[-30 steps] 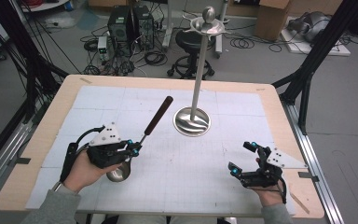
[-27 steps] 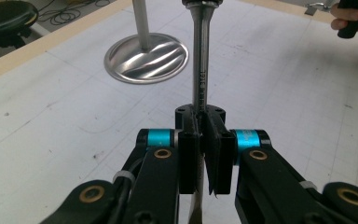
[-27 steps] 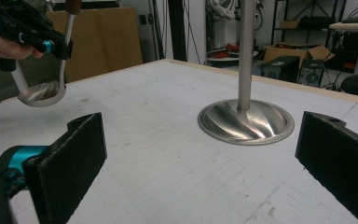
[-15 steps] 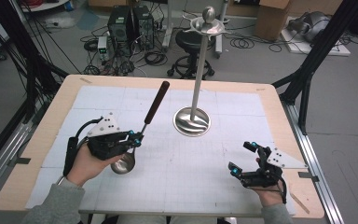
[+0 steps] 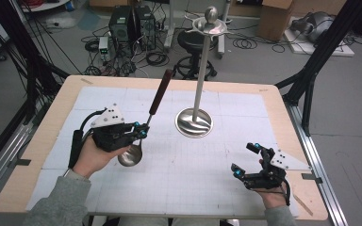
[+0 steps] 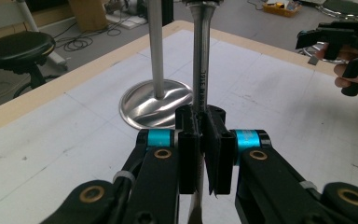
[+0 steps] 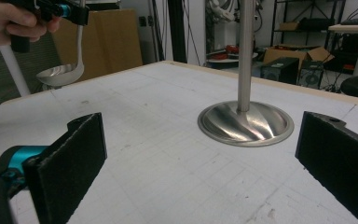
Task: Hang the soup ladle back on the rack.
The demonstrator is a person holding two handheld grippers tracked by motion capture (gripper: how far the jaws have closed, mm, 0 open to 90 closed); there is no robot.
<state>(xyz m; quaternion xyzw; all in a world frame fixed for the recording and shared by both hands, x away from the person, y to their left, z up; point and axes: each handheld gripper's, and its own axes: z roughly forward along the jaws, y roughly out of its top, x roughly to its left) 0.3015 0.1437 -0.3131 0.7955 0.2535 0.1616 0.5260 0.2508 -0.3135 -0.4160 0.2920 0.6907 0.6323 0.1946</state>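
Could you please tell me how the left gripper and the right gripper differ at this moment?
The left gripper has its jaws shut on the ladle, gripping its metal shaft; the right gripper has its jaws wide apart and holds nothing. The left gripper carries the ladle with its bowl lifted off the table, left of the stand; the right gripper sits low near the table's front right corner. Both are black with blue accents, each held in one hand.

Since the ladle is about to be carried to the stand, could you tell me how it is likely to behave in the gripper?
The ladle looks like rigid polished metal, so it should not flex. The left gripper pinches its thin, smooth shaft, which may slip or pivot. Its bowl hangs low with the dark handle high, so it could swing.
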